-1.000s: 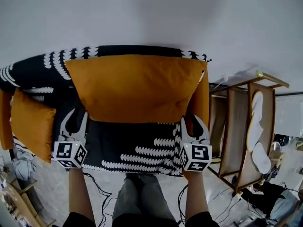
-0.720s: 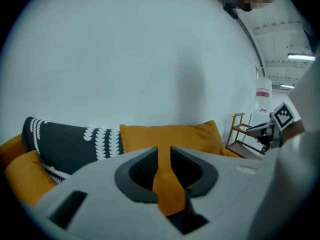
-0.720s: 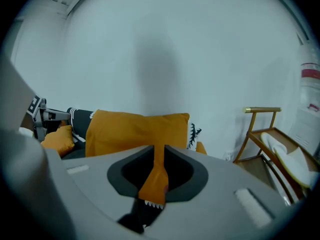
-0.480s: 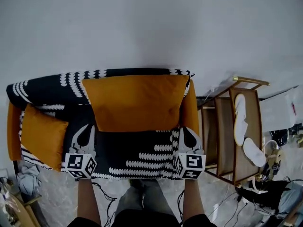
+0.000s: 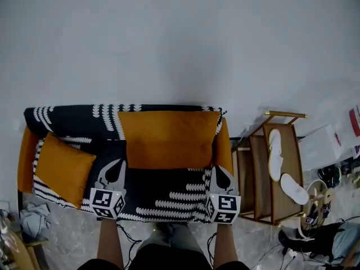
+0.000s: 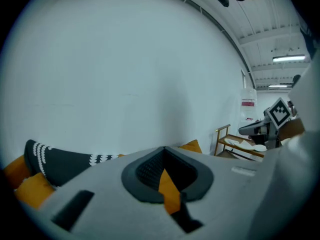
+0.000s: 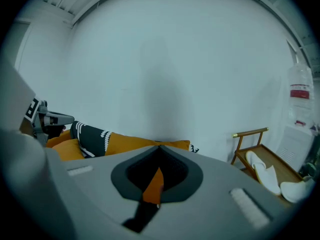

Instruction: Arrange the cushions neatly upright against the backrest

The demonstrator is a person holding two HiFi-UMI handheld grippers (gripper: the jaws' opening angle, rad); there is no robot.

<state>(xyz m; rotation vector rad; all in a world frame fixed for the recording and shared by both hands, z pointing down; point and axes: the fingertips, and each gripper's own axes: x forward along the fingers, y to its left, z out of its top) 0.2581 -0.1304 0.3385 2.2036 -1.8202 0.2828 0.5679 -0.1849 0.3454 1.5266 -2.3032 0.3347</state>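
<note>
The big cushion (image 5: 169, 138) stands upright against the sofa (image 5: 163, 198) backrest, its long axis running sideways. The left gripper (image 5: 115, 164) and right gripper (image 5: 220, 169), jaws just closed on nothing, hang clear of it over the seat's front.

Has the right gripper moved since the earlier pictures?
Yes. The right gripper has drawn back from the large cushion toward the front of the sofa; its jaws have just closed, empty.
</note>
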